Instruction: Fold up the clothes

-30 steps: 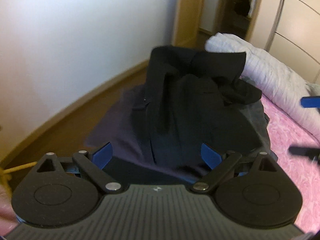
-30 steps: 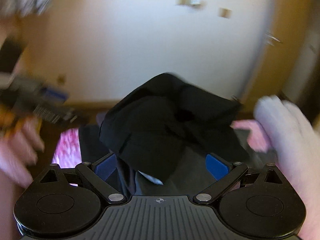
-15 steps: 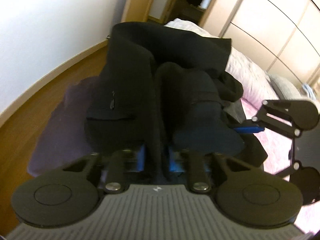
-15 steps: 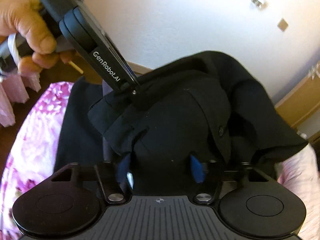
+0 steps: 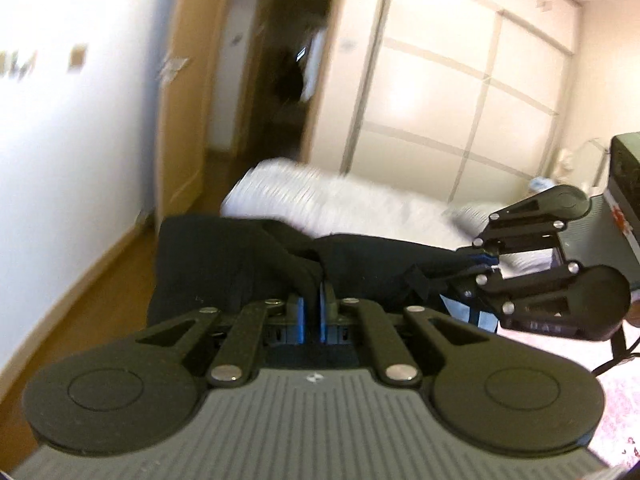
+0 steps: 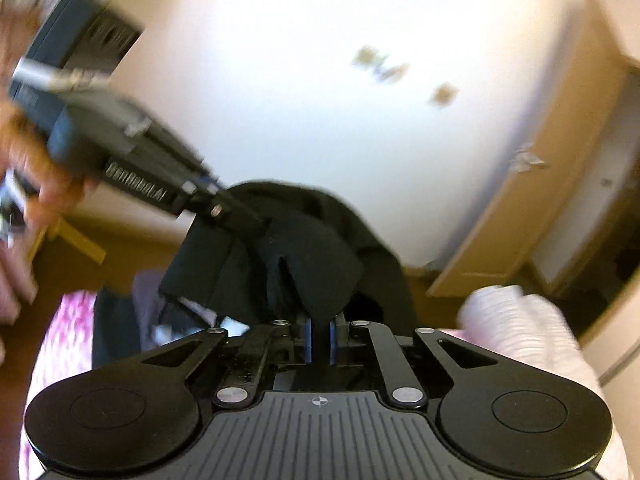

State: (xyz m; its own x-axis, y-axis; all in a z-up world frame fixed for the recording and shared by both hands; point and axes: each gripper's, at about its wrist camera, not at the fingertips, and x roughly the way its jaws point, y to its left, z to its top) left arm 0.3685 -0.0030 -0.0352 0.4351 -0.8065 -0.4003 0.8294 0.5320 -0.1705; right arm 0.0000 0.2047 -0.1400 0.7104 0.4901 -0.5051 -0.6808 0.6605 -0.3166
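A black garment [image 5: 240,256] hangs lifted between both grippers. My left gripper [image 5: 313,312] is shut on a pinched fold of its edge; the cloth stretches rightward to my right gripper [image 5: 486,262], seen at the right of the left wrist view. In the right wrist view my right gripper [image 6: 319,340] is shut on a fold of the same black garment [image 6: 312,248], and my left gripper [image 6: 240,210], held by a hand [image 6: 40,184], grips the cloth at upper left. The lower part of the garment is hidden behind the gripper bodies.
A pink patterned bedspread [image 6: 60,336] lies below, with other dark clothes [image 6: 116,336] on it. A white duvet [image 5: 320,196] is bunched at the far side. A white wall, wood floor [image 5: 100,288], wooden door frame and pale wardrobe doors [image 5: 460,100] surround the bed.
Both grippers went from open over the pile to shut on the black garment, then rose with it. The views have tilted up toward the wall and wardrobe.
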